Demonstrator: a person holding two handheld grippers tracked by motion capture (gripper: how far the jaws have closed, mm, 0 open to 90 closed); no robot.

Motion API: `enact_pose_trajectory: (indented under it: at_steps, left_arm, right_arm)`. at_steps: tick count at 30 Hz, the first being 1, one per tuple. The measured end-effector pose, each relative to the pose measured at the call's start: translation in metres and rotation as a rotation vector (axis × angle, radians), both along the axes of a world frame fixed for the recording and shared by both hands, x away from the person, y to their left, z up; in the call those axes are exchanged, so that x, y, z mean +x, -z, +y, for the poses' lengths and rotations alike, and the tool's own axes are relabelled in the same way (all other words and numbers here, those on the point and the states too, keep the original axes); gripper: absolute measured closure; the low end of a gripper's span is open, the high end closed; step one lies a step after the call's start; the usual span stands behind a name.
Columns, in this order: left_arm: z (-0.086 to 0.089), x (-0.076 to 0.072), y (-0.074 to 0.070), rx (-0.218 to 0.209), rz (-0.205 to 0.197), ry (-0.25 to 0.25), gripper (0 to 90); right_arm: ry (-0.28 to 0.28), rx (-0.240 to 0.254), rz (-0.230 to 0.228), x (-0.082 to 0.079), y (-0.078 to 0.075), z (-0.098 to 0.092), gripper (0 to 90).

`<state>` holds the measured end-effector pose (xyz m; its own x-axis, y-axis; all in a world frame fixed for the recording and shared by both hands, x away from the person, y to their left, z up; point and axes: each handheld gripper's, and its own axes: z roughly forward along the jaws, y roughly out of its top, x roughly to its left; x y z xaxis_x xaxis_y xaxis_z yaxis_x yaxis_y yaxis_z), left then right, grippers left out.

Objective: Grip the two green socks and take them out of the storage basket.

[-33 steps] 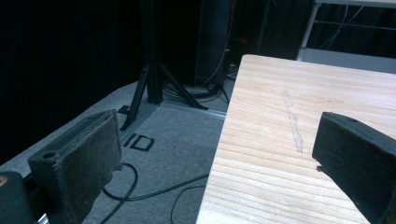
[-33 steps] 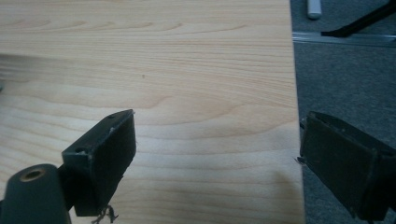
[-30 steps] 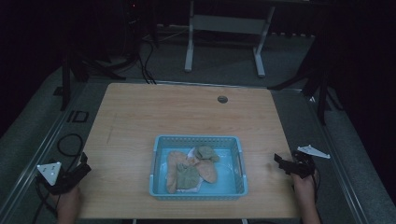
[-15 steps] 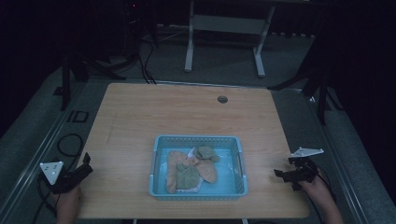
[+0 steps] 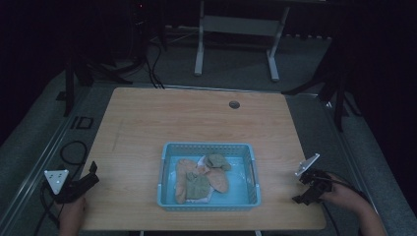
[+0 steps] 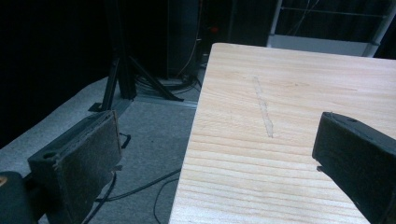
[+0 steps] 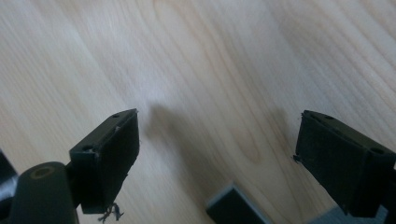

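A light blue plastic basket [image 5: 206, 146] sits on the wooden table [image 5: 196, 118], near the front middle. It holds a heap of tan and green cloth pieces [image 5: 199, 179]. My left gripper [image 5: 91, 176] hangs at the table's front left corner, well left of the basket. In the left gripper view it [image 6: 219, 158] is open, its jaws wide apart across the table's left edge. My right gripper [image 5: 301, 196] is near the front right corner, right of the basket and tipped down at the tabletop. It [image 7: 219, 149] is open, with bare wood between its fingers.
A small round grommet [image 5: 234, 104] sits in the table near its far edge. Cables [image 5: 74, 152] lie on the grey floor to the left of the table. A metal stand [image 5: 236, 29] and dark tripod legs stand behind the table.
My right gripper has drawn back toward the front right corner and tipped downward. The left gripper and the basket have stayed put.
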<state>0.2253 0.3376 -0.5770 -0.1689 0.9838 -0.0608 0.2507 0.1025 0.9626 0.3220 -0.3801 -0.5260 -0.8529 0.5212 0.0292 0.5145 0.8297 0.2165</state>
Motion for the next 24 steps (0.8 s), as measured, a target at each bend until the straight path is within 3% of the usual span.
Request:
enact_pose_trajectory:
  at_steps: [2,3,4,6,10,12,20,24]
  left_arm:
    - [0.000,0.000,0.000,0.000,0.000,0.002,1.3]
    - [0.000,0.000,0.000,0.000,0.000,0.002,1.3]
    - [0.000,0.000,0.000,0.002,0.002,0.003,1.3]
    - [-0.001,0.000,0.000,0.007,0.001,0.006,1.3]
    - [-0.001,0.001,0.000,0.009,0.002,0.008,1.3]
    - [-0.002,0.000,0.000,0.017,0.006,0.011,1.3]
    - [-0.002,0.000,0.000,0.021,0.006,0.012,1.3]
    - [-0.002,0.000,0.000,0.021,0.007,0.012,1.3]
  right_arm:
    - [-0.037,-0.060,0.019,0.002,-0.002,0.004,13.3]
    - [-0.037,-0.060,0.019,0.002,-0.002,0.004,13.3]
    - [-0.078,-0.109,0.042,0.003,-0.004,0.009,13.5]
    - [-0.108,-0.154,0.068,0.004,-0.006,0.014,13.9]
    - [-0.137,-0.187,0.089,0.005,-0.006,0.018,14.8]
    - [-0.170,-0.227,0.130,0.006,-0.003,0.025,15.0]
    - [-0.192,-0.264,0.137,0.006,0.004,0.030,14.9]
    - [-0.199,-0.256,0.133,0.007,0.001,0.031,14.9]
